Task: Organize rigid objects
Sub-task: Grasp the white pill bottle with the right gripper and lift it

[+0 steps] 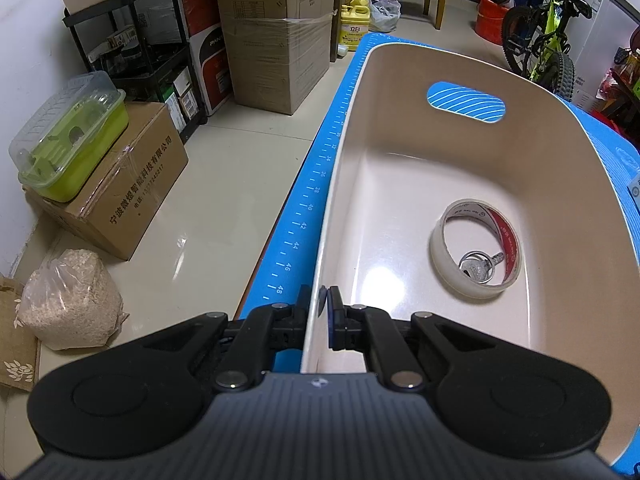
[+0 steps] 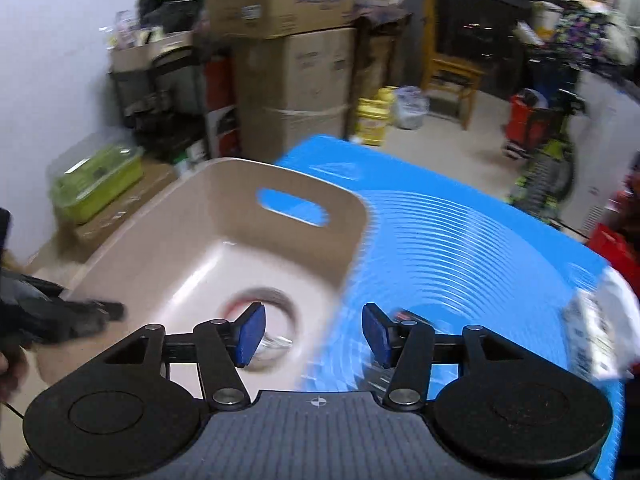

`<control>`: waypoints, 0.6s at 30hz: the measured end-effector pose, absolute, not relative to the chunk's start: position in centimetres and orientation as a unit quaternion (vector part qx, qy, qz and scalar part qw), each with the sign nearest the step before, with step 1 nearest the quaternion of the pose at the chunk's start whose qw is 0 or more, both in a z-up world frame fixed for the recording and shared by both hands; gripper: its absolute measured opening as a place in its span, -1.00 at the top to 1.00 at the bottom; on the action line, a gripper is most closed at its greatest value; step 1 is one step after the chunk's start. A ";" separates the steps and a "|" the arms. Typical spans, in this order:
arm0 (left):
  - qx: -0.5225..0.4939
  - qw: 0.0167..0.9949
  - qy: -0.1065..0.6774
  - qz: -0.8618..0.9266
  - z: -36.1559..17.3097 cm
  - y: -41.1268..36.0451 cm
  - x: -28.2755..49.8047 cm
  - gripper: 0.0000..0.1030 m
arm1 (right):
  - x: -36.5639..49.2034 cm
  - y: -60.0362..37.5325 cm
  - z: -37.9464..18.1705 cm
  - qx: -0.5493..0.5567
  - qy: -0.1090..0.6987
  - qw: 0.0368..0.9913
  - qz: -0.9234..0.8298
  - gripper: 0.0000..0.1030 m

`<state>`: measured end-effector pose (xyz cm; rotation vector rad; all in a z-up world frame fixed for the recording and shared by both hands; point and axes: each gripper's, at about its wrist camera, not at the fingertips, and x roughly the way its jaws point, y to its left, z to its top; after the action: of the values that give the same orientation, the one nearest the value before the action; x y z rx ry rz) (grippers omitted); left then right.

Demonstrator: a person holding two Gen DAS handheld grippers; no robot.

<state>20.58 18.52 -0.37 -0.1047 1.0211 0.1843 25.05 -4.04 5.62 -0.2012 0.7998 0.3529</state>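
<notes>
Left gripper [image 1: 319, 303]: we see its fingers pinched on the near rim of the beige bin [image 1: 552, 128], one pad outside the wall, one inside.
Right gripper [image 2: 314, 334]: we see its fingers spread wide and holding nothing, above the bin's right wall.
Tape roll [image 1: 476, 254]: lying flat on the bin floor, ahead and right of the left fingers.
Keys [image 1: 478, 267]: inside the roll's hole.
Blue mat [image 2: 460, 256]: under the bin, stretching beyond the right fingers.
</notes>
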 end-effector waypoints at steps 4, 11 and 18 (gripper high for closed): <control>-0.050 0.867 0.488 0.088 -0.3 18.6 20.6 0.83 | 24.2 -8.2 3.7 -0.097 0.409 0.900 0.117 -0.29; -0.050 0.867 0.488 0.088 -0.3 18.6 20.6 0.83 | 23.2 -13.3 -1.7 -0.075 0.463 0.882 0.042 -0.30; -0.049 0.867 0.488 0.089 -0.2 18.7 20.5 0.82 | 22.2 -14.7 -5.3 -0.053 0.489 0.871 0.013 -0.29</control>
<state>20.53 18.69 -0.20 -0.1025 1.0216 0.1855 22.17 -14.72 -5.33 -0.1115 1.0223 0.0276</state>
